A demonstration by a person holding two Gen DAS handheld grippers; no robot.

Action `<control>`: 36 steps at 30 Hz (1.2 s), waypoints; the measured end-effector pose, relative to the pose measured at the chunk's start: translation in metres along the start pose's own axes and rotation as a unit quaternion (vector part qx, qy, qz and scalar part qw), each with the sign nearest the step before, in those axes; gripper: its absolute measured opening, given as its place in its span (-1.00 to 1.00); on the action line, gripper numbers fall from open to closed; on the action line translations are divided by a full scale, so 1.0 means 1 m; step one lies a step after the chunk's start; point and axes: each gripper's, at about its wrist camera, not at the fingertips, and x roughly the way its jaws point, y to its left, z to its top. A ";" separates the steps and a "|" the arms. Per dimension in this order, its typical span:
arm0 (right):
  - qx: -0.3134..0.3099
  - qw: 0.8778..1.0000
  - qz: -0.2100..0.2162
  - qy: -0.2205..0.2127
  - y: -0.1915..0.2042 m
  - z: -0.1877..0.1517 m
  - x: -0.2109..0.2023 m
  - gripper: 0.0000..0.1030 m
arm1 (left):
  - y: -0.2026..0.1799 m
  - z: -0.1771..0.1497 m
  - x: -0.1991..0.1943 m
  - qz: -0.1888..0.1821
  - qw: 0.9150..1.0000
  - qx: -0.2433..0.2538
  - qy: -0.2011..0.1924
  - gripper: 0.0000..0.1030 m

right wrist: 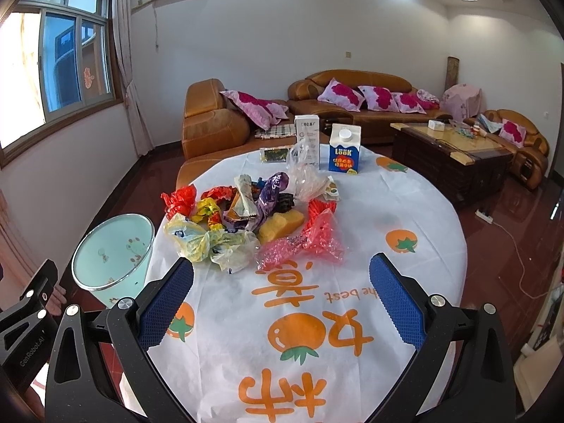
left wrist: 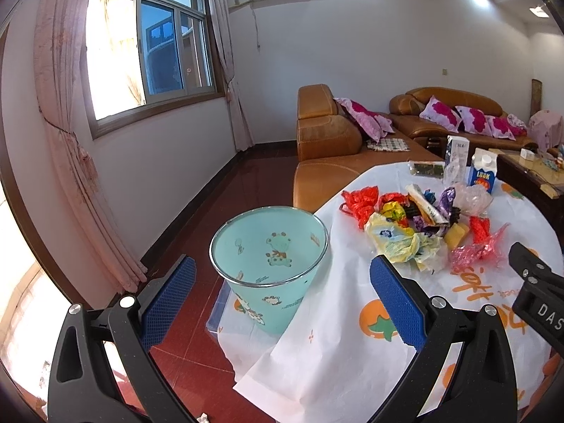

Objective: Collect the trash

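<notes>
Trash is heaped near the middle of a round table covered by a white cloth printed with orange fruit. In the heap, red crinkled wrappers, a pale yellow plastic bag, a purple foil wrapper, a yellow block and pink and red netted film are seen lying against one another. Behind the heap, a blue-and-white carton and a taller white box stand upright side by side, with a crumpled clear bag in front of them.

A mint-green bin with cartoon prints and a metal rim is placed on the red tiled floor just beside the table's edge, its mouth open upward; nothing can be made out inside it.

The left gripper is held above the bin and the cloth's overhang, its blue-padded fingers spread wide with nothing between them. The right gripper is held over the near part of the cloth, short of the heap, its fingers likewise spread wide and unloaded.

Brown leather sofas with pink floral cushions line the far wall, and a dark coffee table stands to the right.
</notes>
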 end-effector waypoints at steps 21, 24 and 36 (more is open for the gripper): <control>-0.009 1.000 0.009 0.001 -0.001 0.000 0.009 0.91 | 0.004 -0.002 0.010 -0.002 1.000 -0.008 0.015 0.89; -0.008 1.000 0.008 0.004 -0.010 0.000 0.016 0.90 | 0.008 -0.004 0.019 -0.021 0.999 -0.018 0.027 0.89; 0.023 0.997 0.027 0.069 -0.055 -0.003 0.087 0.23 | 0.001 -0.029 0.075 -0.073 0.994 -0.023 0.081 0.87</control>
